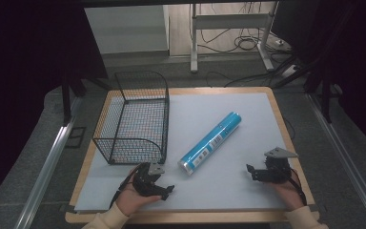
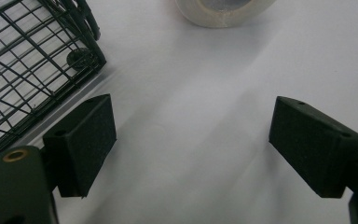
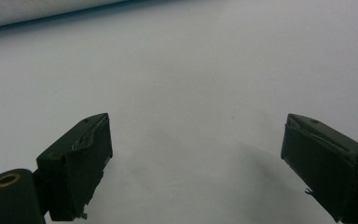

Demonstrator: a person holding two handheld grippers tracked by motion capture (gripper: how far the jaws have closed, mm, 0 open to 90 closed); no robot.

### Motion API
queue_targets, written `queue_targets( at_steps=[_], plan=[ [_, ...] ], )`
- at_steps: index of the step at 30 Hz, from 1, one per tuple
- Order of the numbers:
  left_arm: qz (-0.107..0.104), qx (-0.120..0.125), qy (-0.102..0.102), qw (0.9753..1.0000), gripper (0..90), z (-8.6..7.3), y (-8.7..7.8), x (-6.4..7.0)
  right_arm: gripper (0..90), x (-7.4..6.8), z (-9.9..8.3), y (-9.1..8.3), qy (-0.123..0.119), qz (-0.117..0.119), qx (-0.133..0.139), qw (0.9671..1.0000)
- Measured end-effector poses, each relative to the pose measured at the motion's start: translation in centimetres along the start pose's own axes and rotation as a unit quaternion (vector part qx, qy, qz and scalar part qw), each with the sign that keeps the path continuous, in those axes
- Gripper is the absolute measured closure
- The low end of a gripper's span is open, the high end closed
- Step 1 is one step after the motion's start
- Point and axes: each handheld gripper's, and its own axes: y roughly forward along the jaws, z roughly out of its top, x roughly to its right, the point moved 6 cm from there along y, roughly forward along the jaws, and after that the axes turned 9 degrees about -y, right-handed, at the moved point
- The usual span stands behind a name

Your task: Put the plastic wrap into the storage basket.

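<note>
Two grippers, both low in the high view, both with fingers spread wide and empty.

Blue tube (image 1: 210,142): flat on the table (image 1: 248,114), centre of frame, long axis diagonal from lower left to upper right. Capped near end (image 1: 188,165) at lower left, pointed toward the bottom edge; far end toward upper right.

Left gripper (image 1: 158,183): lower left of centre, just beside the near end of the tube and just below the wire basket (image 1: 136,117). Nearer of the two to the tube. Same near end seen at top centre of the left gripper view (image 2: 223,9), straight ahead of the open fingers (image 2: 81,140), apart from them, with the basket corner (image 2: 81,58) at upper left.

Right gripper (image 1: 257,172): lower right, pointed left across the table, well apart from the tube body. Tube side (image 3: 37,11) along the top left edge of the right gripper view, ahead of the fingers (image 3: 77,163) and to their left.

Judged next move: left gripper forward onto the near end, fingers across the round section; right gripper forward and left to the mid-body. Basket to the left of the tube, open top, likely destination. Long axis of basket roughly toward the top of frame, so rotation of the tube probably needed before entry.
</note>
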Motion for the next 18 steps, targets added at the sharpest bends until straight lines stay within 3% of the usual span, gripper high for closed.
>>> queue_targets(
  at_steps=[18],
  plan=[
    [-0.002, 0.005, 0.001, 1.0, 14.5, 0.43, -0.39, 0.23, 8.7, -0.09, -0.06, -0.04, -0.003, 0.0, -0.003, 1.0]
  ],
)
